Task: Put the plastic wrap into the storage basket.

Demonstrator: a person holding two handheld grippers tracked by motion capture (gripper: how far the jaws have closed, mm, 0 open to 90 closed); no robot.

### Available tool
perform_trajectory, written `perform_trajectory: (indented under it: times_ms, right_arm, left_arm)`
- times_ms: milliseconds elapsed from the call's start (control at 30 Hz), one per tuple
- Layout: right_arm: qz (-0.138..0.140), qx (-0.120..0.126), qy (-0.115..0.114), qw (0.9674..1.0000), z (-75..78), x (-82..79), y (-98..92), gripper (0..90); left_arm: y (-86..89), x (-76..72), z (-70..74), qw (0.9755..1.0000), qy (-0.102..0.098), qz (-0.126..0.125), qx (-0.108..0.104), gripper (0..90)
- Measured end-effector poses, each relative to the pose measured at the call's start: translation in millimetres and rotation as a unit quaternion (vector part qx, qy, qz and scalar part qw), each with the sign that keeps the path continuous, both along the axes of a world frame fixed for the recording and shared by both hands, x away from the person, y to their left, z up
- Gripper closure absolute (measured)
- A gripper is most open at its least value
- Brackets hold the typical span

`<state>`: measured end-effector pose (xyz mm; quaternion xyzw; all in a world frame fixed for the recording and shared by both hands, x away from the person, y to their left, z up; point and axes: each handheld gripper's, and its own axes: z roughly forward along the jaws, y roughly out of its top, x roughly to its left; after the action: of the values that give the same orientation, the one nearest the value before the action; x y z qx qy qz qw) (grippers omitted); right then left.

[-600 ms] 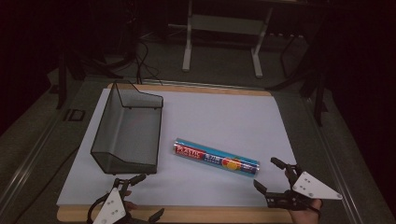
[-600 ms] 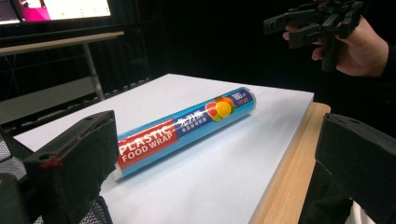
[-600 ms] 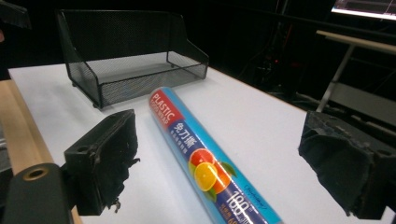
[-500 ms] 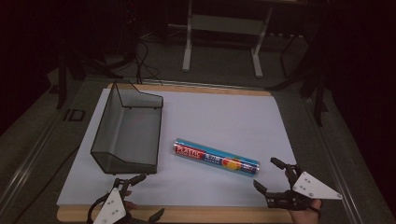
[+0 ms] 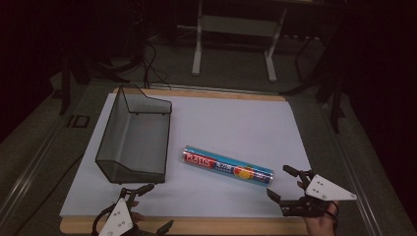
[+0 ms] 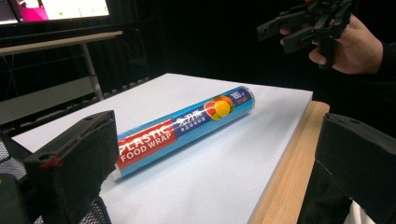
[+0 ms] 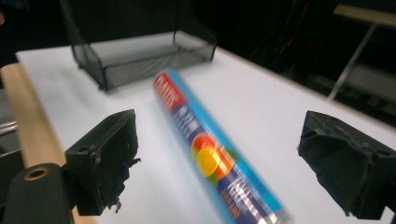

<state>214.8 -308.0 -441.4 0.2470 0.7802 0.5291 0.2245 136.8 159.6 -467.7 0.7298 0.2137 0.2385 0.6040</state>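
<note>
Roll [image 6: 184, 128] reads "PLASTIC FOOD WRAP"; left tongs [image 5: 147, 209] and right tongs [image 5: 284, 183] gape wide, empty.

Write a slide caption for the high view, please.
Blue cylindrical plastic-wrap roll beside black wire-mesh tray on white sheet; left gripper and right gripper open.

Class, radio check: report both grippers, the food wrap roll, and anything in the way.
Left gripper open, right gripper open, both holding nothing. Food wrap roll flat on the white sheet, beside the mesh tray. Nothing between grippers and roll.
</note>
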Motion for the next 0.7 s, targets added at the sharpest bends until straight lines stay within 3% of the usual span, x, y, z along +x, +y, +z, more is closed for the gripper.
perform_trajectory:
  times_ms: [100,233,367,700]
  right_arm:
    - [-0.003,-0.014,0.003,0.9999,-0.3,1.9,0.8,11.1]
    - [-0.017,-0.004,0.010,0.9998,2.4,5.5,1.3,10.2]
    - [0.000,-0.004,0.034,0.9994,2.8,10.9,5.5,9.5]
    - [0.021,-0.058,0.039,0.9973,-3.8,26.9,23.9,10.0]
  left_arm:
    - [0.1,0.1,0.0,1.0000,0.000,-0.001,-0.001,0.5]
    - [0.0,0.4,-0.1,1.0000,0.001,-0.002,0.000,0.5]
    - [-0.3,0.3,-0.1,1.0000,0.001,-0.004,0.001,0.5]
    - [-0.4,0.6,-0.4,1.0000,0.002,-0.004,0.002,0.5]
